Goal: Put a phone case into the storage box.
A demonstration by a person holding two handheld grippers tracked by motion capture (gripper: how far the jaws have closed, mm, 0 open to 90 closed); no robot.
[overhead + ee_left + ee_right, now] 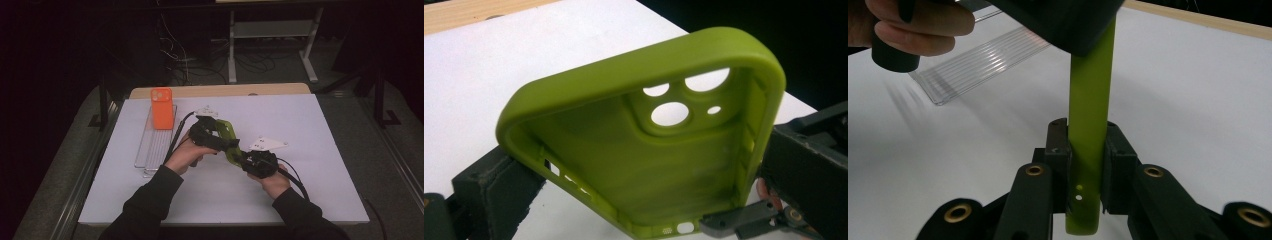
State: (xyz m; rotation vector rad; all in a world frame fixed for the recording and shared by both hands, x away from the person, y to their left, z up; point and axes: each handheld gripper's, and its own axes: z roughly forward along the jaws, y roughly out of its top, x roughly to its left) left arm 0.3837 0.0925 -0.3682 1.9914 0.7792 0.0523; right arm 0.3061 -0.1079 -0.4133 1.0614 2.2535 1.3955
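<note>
We see a lime-green phone case point(228, 141) held up over the white table point(310, 150) between the two grippers, near the table's middle. It looks like soft, matte silicone: a shallow tray shape with rounded corners, a thick rolled rim and a raised block at one end pierced by round camera holes of differing sizes (the left gripper view looks straight into its hollow inside, where small port holes line the bottom edge).

The left gripper point(212, 131) spans the case across its width: in its own view one black jaw presses the case's long left edge and the other the right edge, so it stands fairly wide and clamped on the case point(644, 145). The right gripper point(248, 159) takes the bottom end. In its view the case point(1090, 125) rises edge-on, a thin green strip, with the two black padded jaws closed narrowly against its two faces.

At the table's left lies a clear ribbed plastic tray point(152, 145), long and flat, well apart from the case. On its far end rests an orange phone point(161, 108), glossy, rectangular, with its camera cluster facing up.
</note>
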